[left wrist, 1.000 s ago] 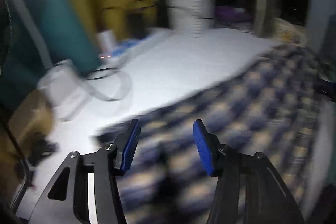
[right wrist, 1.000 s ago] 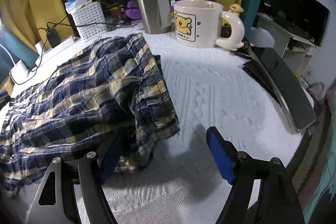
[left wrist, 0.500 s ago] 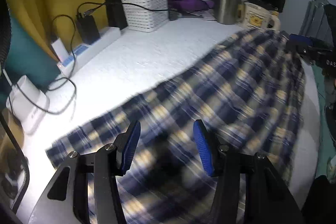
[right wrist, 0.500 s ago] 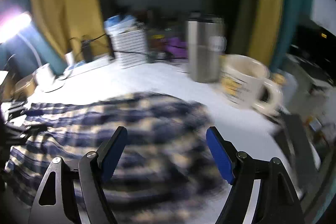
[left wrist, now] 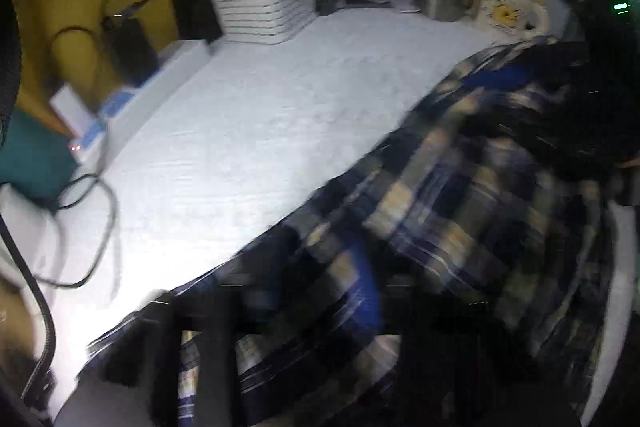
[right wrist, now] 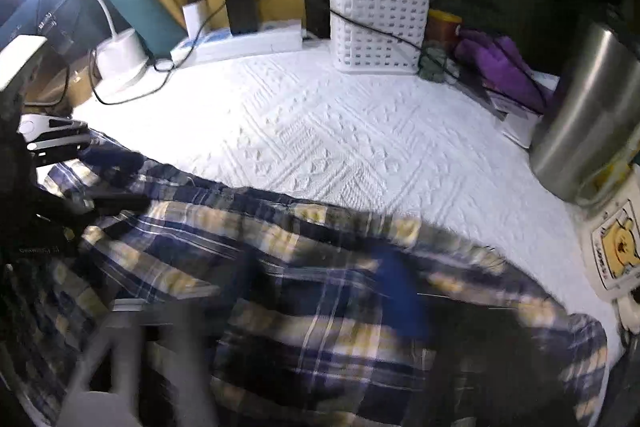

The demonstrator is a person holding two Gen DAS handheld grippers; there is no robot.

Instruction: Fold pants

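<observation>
Pants (right wrist: 328, 291) lie under both claws, plaid cloth between the jaws, which have just been closing. The left claw (left wrist: 320, 303) and right claw (right wrist: 332, 291) are smeared by blur, so I cannot tell whether either bites yet. They likely want far-apart edges for a fold. The pants spread across the white tabletop (right wrist: 320, 131).

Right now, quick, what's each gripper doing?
Left gripper: jaws just closing, plaid pants between them; grip too blurred to tell.
Right gripper: same, closing over the pants; grip unclear.
</observation>
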